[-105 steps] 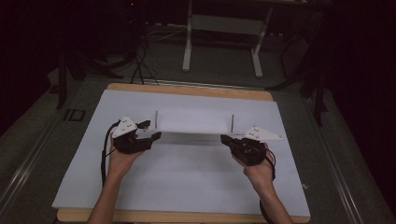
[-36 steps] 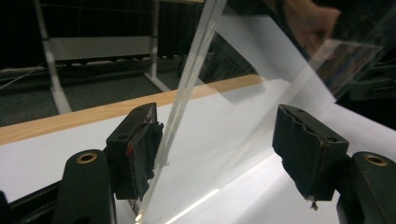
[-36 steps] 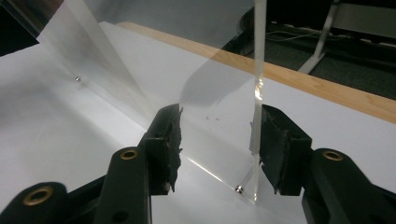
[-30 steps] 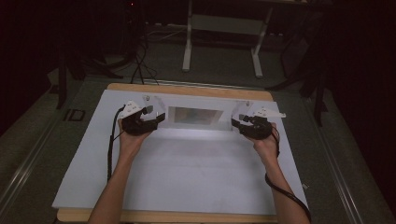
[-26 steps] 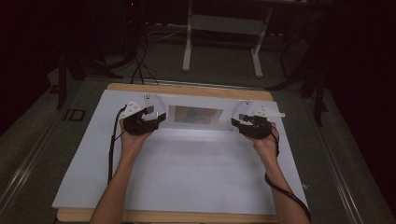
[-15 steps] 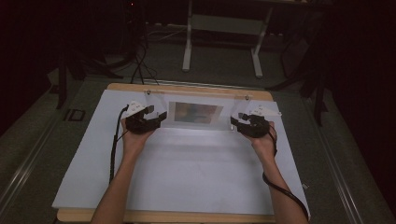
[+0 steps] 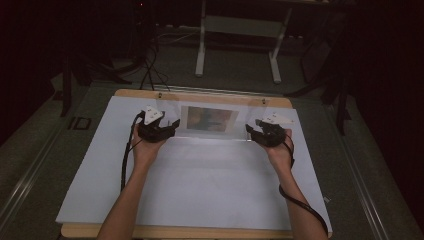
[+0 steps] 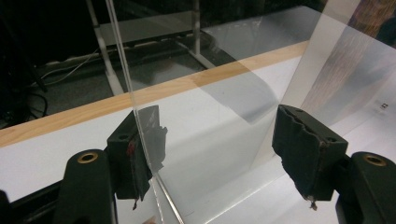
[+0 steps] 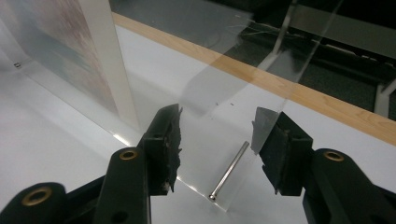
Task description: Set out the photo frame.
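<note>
A clear acrylic picture frame [image 7: 210, 120] stands tilted near the table's far edge, with a printed picture [image 7: 209, 118] in its middle. My left gripper [image 7: 172, 127] is at the frame's left end and my right gripper [image 7: 251, 131] at its right end. In the left gripper view the left gripper [image 8: 215, 149] is open; the clear panel's edge [image 8: 135, 93] lies against one jaw and the other jaw stands well apart. The right gripper [image 9: 217, 144] is open astride the clear panel [image 9: 219, 93]. A metal pin [image 9: 229, 170] lies between its jaws.
A white sheet [image 7: 200, 190] covers the wooden table [image 7: 200, 95], whose bare far strip runs just behind the frame. Beyond it are a dark floor, cables [image 7: 150, 75] and a white stand [image 7: 237, 40]. Each gripper's cable trails back along the forearm.
Both hands have moved away from the person toward the far edge. The frame went with them and rose from lying low to standing tilted, its picture now facing the camera.
</note>
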`<state>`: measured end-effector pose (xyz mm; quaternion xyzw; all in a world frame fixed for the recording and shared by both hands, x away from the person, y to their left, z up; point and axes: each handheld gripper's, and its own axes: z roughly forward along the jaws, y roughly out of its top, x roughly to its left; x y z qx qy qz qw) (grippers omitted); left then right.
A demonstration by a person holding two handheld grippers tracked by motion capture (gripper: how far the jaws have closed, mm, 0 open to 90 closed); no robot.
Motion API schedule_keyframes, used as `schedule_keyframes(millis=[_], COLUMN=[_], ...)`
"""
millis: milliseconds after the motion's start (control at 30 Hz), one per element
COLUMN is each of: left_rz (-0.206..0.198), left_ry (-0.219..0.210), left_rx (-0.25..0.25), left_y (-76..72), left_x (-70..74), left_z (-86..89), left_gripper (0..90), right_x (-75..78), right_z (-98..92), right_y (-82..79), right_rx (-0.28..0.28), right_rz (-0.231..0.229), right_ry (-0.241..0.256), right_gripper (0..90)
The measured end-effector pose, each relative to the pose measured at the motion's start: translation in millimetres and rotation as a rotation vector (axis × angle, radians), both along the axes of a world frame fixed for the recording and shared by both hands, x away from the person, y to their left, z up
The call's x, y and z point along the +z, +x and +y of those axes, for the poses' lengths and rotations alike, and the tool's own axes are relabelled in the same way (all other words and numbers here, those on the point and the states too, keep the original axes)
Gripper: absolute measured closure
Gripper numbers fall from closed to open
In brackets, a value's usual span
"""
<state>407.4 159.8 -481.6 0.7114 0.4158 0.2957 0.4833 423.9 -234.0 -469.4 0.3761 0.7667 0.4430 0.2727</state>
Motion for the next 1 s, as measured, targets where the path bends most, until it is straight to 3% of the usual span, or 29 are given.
schedule_keyframes(millis=[467, 567, 1000], left_rz=[0.017, 0.023, 0.045], left_ry=[0.014, 0.008, -0.009], left_rx=[0.009, 0.005, -0.006], left_y=[-2.2, -3.8, -24.0], left_x=[5.1, 7.3, 24.9], left_z=[-0.4, 1.7, 6.3], left_gripper=[32.4, 32.4, 34.0], right_x=[1.7, 4.2, 19.3], right_z=[1.1, 0.8, -1.0], right_y=[-0.7, -2.9, -20.6], right_rx=[-0.005, 0.0, 0.025], right_rz=[0.013, 0.018, 0.015], right_ry=[0.002, 0.026, 0.055], right_gripper=[50.9, 51.2, 52.5])
